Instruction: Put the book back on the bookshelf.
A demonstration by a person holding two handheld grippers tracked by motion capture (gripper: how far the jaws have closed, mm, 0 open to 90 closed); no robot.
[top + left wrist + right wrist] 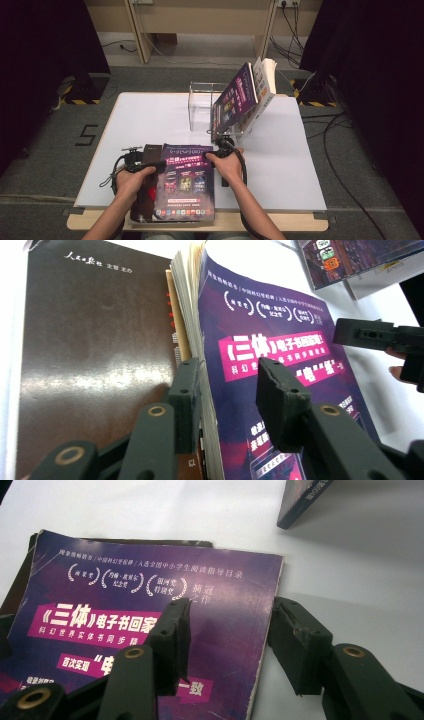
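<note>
A purple paperback [187,185] lies on top of a dark brown book [150,150] at the table's near edge. My left gripper [155,164] is at the paperback's left side. In the left gripper view the page edge of the purple paperback [280,335] lies between the left gripper's [227,372] parted jaws, one beside the pages and one over the cover, with the brown book [95,330] on the left. My right gripper [215,152] straddles the far right corner. In the right gripper view, one jaw of the right gripper [230,612] hovers over the purple cover [110,595] and the other over bare table. Both are open.
A clear acrylic stand [200,107] sits at the back middle of the white table [280,165], with several books [240,95] leaning on it to the right. The person's forearms enter from the bottom. Cables trail from both grippers.
</note>
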